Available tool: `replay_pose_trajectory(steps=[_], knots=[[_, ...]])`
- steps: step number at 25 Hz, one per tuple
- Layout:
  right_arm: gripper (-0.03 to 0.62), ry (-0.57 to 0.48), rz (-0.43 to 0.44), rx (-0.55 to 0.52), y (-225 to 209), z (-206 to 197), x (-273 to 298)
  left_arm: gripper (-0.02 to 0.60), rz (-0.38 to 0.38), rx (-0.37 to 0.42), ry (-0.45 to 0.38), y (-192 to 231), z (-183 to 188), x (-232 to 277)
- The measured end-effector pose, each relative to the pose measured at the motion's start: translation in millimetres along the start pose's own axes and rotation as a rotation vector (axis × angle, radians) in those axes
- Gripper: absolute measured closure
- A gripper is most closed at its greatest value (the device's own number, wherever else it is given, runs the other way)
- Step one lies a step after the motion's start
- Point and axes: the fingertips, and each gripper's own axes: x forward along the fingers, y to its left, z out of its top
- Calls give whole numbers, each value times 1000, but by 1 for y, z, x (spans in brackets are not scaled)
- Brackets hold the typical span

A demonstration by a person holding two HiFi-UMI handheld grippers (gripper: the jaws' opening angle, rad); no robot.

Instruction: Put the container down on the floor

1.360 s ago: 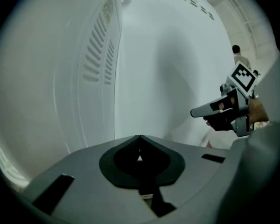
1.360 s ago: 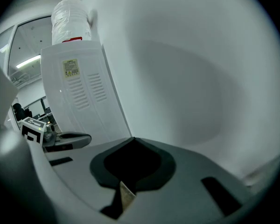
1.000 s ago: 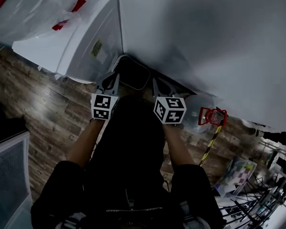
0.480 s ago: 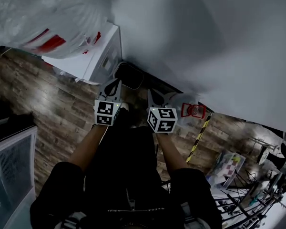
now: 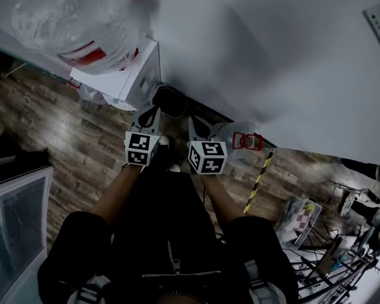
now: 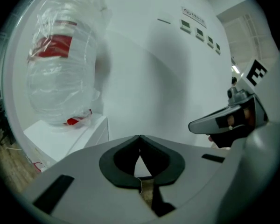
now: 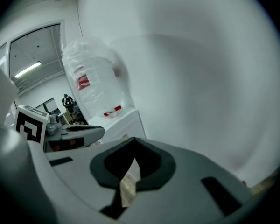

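Closest to the person, the left gripper (image 6: 140,139) and right gripper (image 7: 132,141) are both clenched on nothing, tips meeting. Just beyond them the dark container (image 5: 171,102) sits on the wood floor (image 5: 63,132) by the wall. It looks rigid and light, and its rim seems the best hold. Its inside is too dark to read. Beside it, a white cabinet (image 5: 138,75) carries a clear bag (image 5: 82,18) holding something red.

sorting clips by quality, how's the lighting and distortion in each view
Head view: dim and underexposed, wood floor dark. Left gripper view: heavy fisheye, black corners, plastic bag bright. Right gripper view: same fisheye, soft shadow across the white wall.
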Motion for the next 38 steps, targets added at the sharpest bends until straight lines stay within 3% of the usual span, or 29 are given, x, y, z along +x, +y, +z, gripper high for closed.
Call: replay_pose_trajectory(steps=[6,13,21,38], knots=[[585,-127,-30,-63,22,42,-30,566,-15,-14,-70,-12,40,-24],[585,-195,-24,-95,42,43,-71,566,-23,-4,-146,-32,64,-58],[585,-208,-28,-87,55,15,-104,566,-35,2,-162,-59,51,-94],[585,-240,-26,-76,70,5,-128,566,-33,-14,-138,-72,26,-120]])
